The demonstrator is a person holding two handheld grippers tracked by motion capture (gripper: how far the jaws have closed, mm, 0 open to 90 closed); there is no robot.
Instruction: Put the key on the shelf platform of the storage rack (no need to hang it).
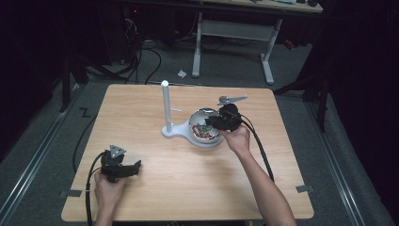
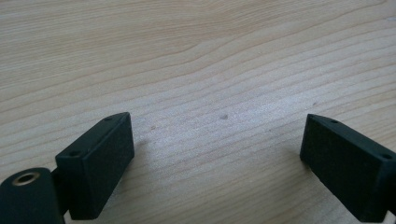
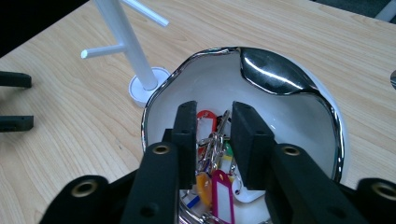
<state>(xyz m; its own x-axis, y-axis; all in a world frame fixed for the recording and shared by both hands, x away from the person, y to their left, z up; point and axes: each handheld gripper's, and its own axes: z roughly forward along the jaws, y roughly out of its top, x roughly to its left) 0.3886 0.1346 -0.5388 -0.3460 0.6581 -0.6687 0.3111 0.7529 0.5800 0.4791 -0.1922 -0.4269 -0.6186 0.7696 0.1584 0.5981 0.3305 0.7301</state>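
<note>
The right gripper point(image 3: 214, 140) hangs inside the white bowl point(image 3: 299, 116) with the chrome rim, its jaws parted a little and astride the heap of key tags point(image 3: 219, 186) and metal rings, with no pad visibly pressing on any of them; the bowl sits near the middle of the wooden table point(image 1: 188, 188), touching the base of the white peg stand point(image 1: 165, 106); the left gripper point(image 2: 217, 158) rests low over bare wood at the near left of the table, its jaws spread wide with nothing between them.
</note>
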